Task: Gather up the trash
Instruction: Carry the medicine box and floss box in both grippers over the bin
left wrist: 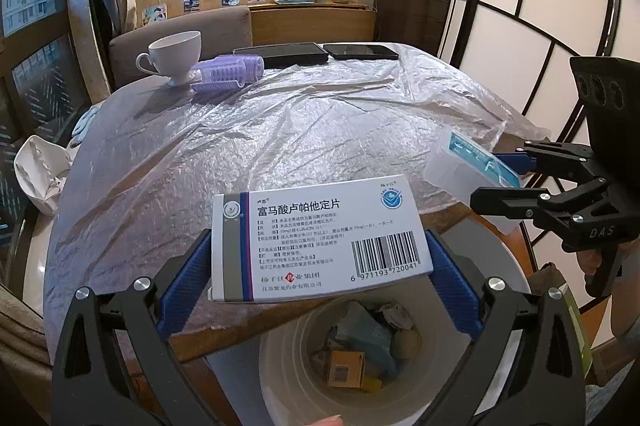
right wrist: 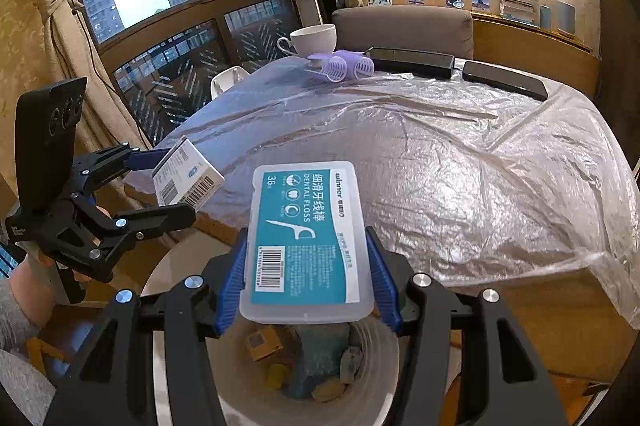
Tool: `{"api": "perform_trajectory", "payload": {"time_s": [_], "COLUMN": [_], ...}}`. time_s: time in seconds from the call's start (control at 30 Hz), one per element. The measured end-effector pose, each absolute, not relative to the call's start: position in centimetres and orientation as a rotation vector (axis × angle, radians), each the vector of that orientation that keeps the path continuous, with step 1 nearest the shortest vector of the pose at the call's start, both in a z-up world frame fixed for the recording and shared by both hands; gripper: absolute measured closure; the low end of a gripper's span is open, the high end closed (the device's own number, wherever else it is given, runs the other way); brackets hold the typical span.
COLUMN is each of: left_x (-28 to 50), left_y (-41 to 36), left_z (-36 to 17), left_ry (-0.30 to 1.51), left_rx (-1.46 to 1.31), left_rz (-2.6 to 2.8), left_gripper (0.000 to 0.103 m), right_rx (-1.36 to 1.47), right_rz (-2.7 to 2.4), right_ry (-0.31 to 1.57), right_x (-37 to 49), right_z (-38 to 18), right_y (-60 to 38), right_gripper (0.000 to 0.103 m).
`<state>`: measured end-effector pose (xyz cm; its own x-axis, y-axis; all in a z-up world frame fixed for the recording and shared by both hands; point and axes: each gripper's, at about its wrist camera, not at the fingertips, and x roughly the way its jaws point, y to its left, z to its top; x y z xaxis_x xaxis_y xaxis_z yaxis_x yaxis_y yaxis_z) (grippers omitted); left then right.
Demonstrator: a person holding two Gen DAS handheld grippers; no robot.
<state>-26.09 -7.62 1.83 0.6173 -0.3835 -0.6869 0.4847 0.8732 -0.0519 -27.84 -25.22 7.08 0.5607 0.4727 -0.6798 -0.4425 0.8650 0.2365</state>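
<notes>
Bin (left wrist: 276, 378) rim cut off; medicine box (left wrist: 320, 242) small print illegible.

A white medicine box (left wrist: 320, 242) with a grey-and-blue stripe and a barcode sits tilted at lower centre, above a white trash bin (left wrist: 280, 378) holding scraps. A clear dental floss case (right wrist: 306, 242) with a teal label hangs lower centre, over the bin.

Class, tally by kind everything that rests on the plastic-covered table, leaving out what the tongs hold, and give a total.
White teacup: 1
Purple hair rollers: 2
Dark flat devices: 2
Total: 5
</notes>
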Motion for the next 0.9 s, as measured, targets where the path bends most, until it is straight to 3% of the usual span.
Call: {"api": "perform_trajectory", "payload": {"time_s": [0.9], "left_x": [-30.2], "left_y": [-8.0], "left_z": [0.3], "left_ry": [0.785], "left_rx": [0.168], "left_rz": [-0.549], "left_gripper": [0.003], "right_rx": [0.007], "right_rz": [0.545], "right_ry": [0.861], "right_x": [-32.3], "right_z": [5.3], "right_y": [-25.2], "right_gripper": [0.049]}}
